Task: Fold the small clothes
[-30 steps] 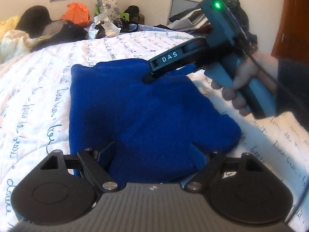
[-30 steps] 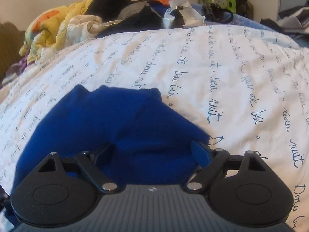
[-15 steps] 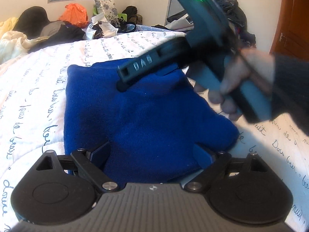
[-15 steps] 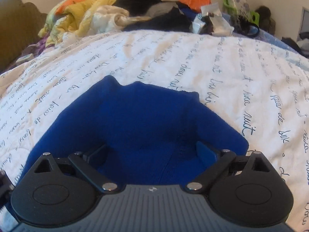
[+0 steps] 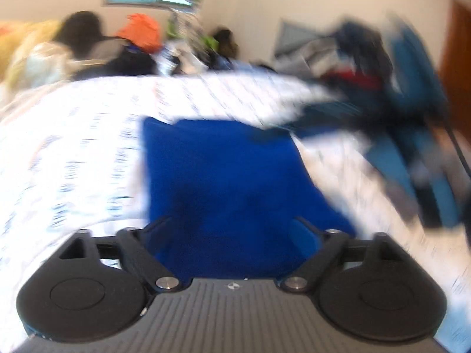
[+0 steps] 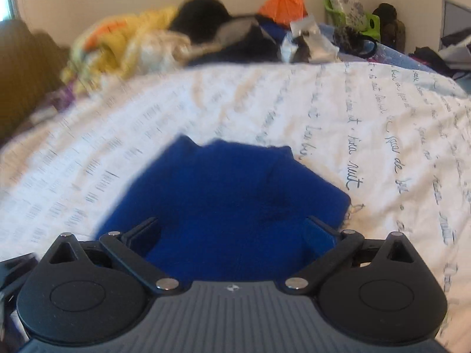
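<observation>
Since a second ago my right gripper (image 6: 232, 229) has pulled off the blue cloth: it was pressing its tip near the far edge of the fabric, and now in the left wrist view it is a blurred dark and teal shape out at about 2 o'clock, lifted clear to the right. Its jaws are spread wide in its own view, with nothing between the fingers, and the folded blue garment (image 6: 223, 194) lies just ahead of them at 12 o'clock. My left gripper (image 5: 232, 229) is likewise spread wide and holds nothing; its two fingers frame the near edge of the same blue garment (image 5: 232, 182), though I cannot tell whether they touch the cloth. The left view is smeared with motion, so fine detail is lost. The garment sits as a compact, roughly square fold on the white quilt (image 6: 382, 135) printed with lines of dark handwriting, and the quilt shows all around it. In the right wrist view a small flap or ridge runs across the garment's right part toward 1 o'clock. Farther out, along the back of the bed from 10 to 1 o'clock, lies a heap of clothes (image 6: 153, 38) in yellow, black and grey, with an orange bag (image 6: 281, 3) at 12 o'clock against the pale wall.
</observation>
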{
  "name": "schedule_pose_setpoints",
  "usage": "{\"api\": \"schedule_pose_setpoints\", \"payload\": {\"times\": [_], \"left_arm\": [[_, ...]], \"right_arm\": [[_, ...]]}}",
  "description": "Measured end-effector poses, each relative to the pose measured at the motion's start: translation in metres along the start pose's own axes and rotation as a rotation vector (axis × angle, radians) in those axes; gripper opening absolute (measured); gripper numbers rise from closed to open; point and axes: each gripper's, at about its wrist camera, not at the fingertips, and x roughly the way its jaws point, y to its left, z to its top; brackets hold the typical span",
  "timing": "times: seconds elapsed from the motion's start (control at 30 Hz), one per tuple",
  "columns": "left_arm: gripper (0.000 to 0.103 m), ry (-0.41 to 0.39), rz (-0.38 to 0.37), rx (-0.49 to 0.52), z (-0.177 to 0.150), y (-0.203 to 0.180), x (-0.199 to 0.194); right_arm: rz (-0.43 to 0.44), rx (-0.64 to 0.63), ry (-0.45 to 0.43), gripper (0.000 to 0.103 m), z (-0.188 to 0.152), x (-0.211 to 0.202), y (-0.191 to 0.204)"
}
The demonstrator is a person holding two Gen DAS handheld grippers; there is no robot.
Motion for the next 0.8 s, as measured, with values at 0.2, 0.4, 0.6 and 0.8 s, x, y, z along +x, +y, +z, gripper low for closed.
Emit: {"api": "schedule_pose_setpoints", "payload": {"times": [0.2,0.4,0.6,0.8], "left_arm": [[0.069,0.175,-0.049,-0.264,-0.007,0.054,0.006],[0.024,0.291,-0.137,-0.401,0.016,0.063,0.043],[0.01,0.317,-0.122,-0.356,0.04,0.058,0.045],[0.015,0.236,-0.185,-0.219,0.047,0.039,-0.029]], "right_arm": [[0.162,0.336,0.122,0.103,-0.053,-0.014,-0.06],[0.261,0.418,0.157,0.07,-0.069,0.02,-0.065],[0.228,0.33,0.235,0.013,-0.043,0.044,-0.048],[0.311,0.245,0.115,0.013,-0.027,-0.041,-0.022]]}}
